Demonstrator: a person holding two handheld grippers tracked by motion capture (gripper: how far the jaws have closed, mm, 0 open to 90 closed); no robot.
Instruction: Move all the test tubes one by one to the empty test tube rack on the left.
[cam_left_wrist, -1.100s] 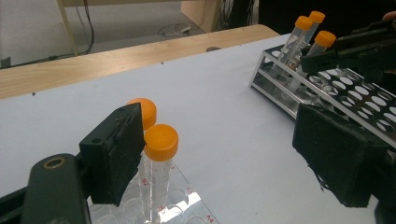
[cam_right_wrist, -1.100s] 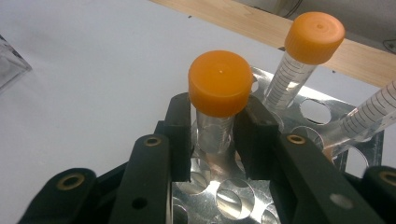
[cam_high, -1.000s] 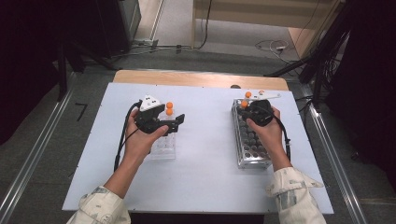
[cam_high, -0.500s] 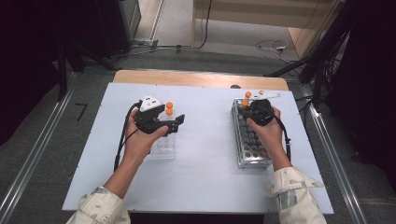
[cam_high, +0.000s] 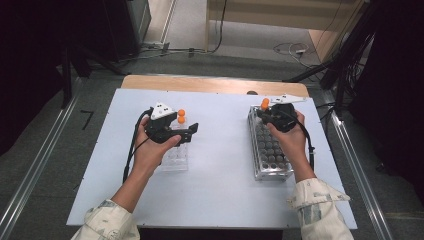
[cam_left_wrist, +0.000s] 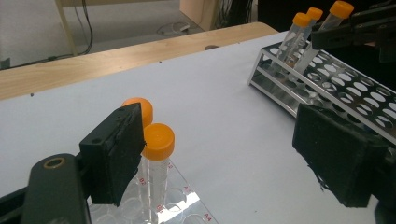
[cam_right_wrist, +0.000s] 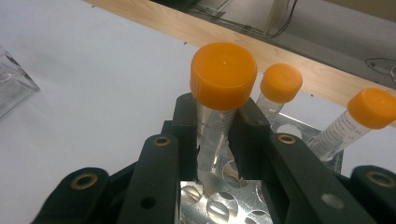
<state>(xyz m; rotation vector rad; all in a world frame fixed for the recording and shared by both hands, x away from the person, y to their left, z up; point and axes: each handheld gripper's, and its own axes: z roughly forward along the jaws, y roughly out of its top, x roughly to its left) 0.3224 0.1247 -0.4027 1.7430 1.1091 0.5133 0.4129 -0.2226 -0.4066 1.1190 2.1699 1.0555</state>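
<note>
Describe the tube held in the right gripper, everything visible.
The tube is clear plastic with a round orange screw cap, standing nearly upright. The right gripper is shut on it just below the cap, one black pad on each side. Its lower end hangs over the holes of the metal rack, at the rack's far end.

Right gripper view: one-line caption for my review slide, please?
Right hand-held gripper shut on an orange-capped tube above the metal rack, two more capped tubes standing behind.
</note>
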